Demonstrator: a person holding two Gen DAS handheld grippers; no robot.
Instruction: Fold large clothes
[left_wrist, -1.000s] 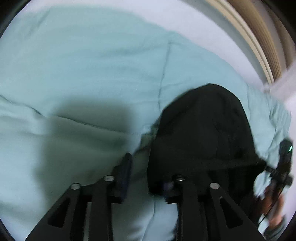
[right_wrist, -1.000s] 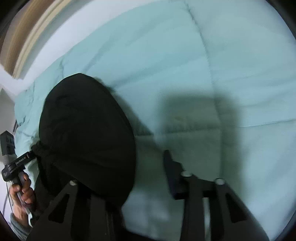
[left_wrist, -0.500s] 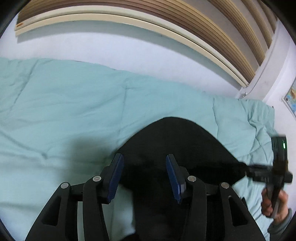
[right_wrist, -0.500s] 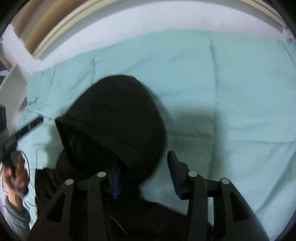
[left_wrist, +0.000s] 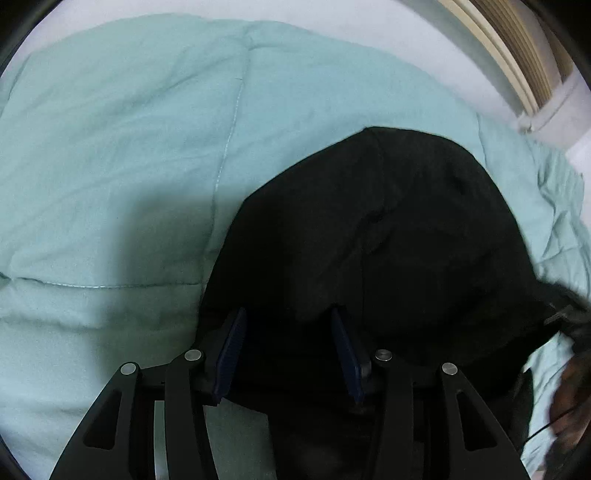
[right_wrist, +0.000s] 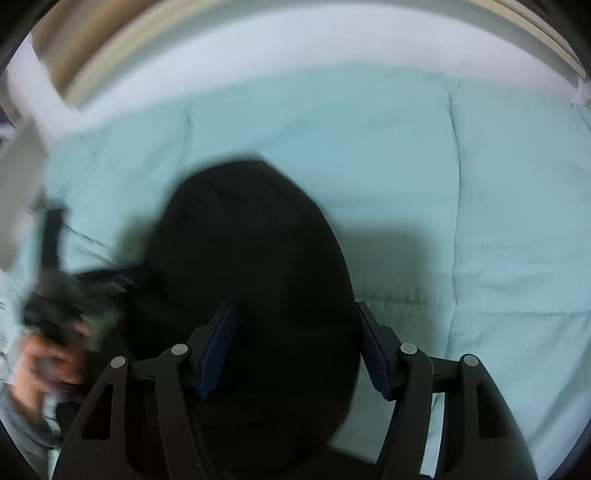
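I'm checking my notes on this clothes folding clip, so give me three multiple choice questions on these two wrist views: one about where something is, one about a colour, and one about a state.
1. Where does the black hooded jacket lie?
A. on the light green quilt
B. on a bare wooden floor
C. on a hanger

2. What colour are the gripper pads?
A. red
B. dark blue
C. white

3. How do the right gripper jaws stand?
A. pressed fully together
B. apart, with black cloth seen between them
C. clamped on a book

Answers:
1 A, green quilt shows all round the jacket's hood.
2 B, both wrist views show blue pads on black fingers.
3 B, the pads stand well apart and are opening, the hood showing between them.
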